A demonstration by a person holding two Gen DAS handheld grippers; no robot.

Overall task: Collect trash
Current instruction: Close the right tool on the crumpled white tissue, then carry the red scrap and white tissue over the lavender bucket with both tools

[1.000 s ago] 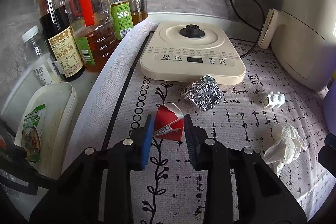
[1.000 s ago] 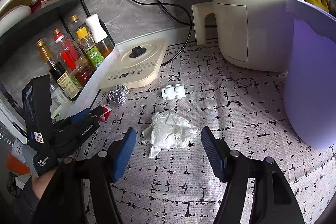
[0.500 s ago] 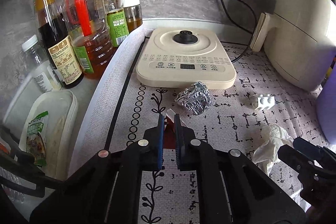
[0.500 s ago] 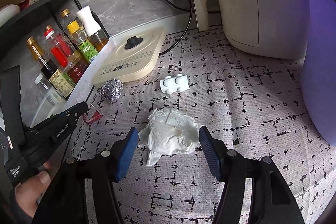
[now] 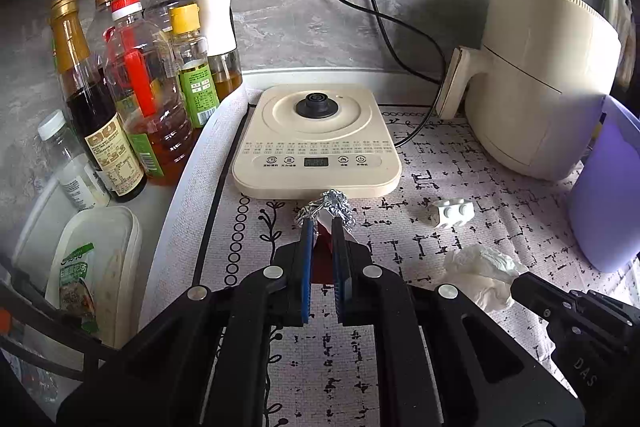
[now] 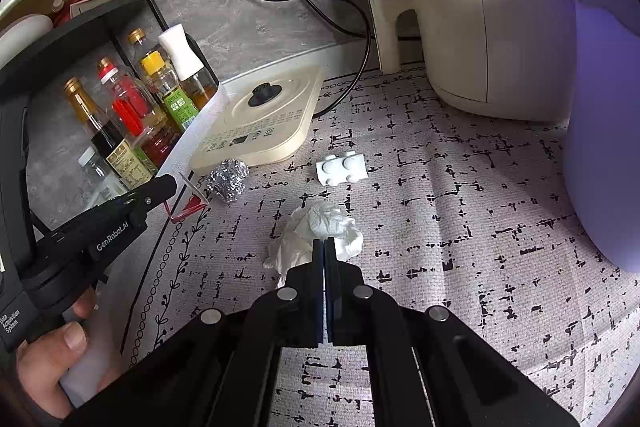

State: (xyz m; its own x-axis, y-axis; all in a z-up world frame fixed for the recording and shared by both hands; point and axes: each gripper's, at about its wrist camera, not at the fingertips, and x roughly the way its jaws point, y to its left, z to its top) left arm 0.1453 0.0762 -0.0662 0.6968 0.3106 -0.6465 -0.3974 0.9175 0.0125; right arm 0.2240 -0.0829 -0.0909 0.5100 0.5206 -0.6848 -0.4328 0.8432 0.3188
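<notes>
Both grippers have closed since a second ago: my left gripper (image 5: 320, 223) went from straddling the red wrapper (image 6: 188, 205) to pinching it, and my right gripper (image 6: 323, 243) has come together on the near edge of the white tissue (image 6: 320, 227).

Seen from the right wrist, the wrapper hangs from the left fingertips, a thin folded card, red with a white flap, tilted and apparently just off the mat (image 6: 460, 227). The tissue is soft and crumpled, still resting on the mat, with only its near fold caught between my right pads.

What the next move turns on, I judge, is the purple bin (image 6: 600, 131). It stands to the right of both grippers, close beside my right one and well apart from my left, so the tissue has the shorter trip. The bin's wall looks smooth and tall; I will have to lift over its rim.

Two pieces remain loose on the mat: a ball of foil (image 6: 228, 179), shiny and wrinkled, touching the front edge of the cream cooker base (image 5: 316, 143), and a small white studded block (image 6: 343, 169) between the foil and the bin.
</notes>
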